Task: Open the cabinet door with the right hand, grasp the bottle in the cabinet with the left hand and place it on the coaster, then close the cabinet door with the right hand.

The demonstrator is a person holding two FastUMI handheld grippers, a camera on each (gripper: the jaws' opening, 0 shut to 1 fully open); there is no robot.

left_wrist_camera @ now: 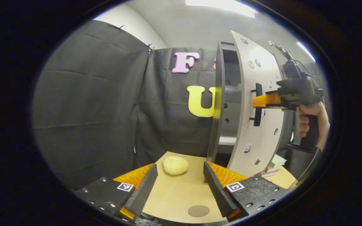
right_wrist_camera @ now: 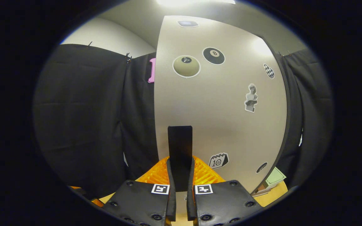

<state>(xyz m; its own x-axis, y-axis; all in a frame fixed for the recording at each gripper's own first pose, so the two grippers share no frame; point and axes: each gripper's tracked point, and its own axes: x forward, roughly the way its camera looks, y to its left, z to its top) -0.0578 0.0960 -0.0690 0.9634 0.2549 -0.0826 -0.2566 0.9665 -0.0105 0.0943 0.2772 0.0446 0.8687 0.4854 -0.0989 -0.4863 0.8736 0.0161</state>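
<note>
Right gripper (right_wrist_camera: 181,201) pinches the door handle (right_wrist_camera: 180,150); cabinet door (left_wrist_camera: 256,103) stands ajar. Left gripper (left_wrist_camera: 179,185) spread, near the cabinet (left_wrist_camera: 223,103), above the coaster (left_wrist_camera: 198,211). Cabinet interior dim; contents unclear.

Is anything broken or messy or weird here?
Nothing looks broken or spilled. The cabinet door hangs partly open because the right gripper is clamped on its handle. A pale lumpy thing lies on the table.

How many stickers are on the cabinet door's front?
7 on the cabinet door: blue sticker at top, beige ball, 8-ball, checkered oval, statue, calendar, dark oval low down. The handle may hide more.
</note>
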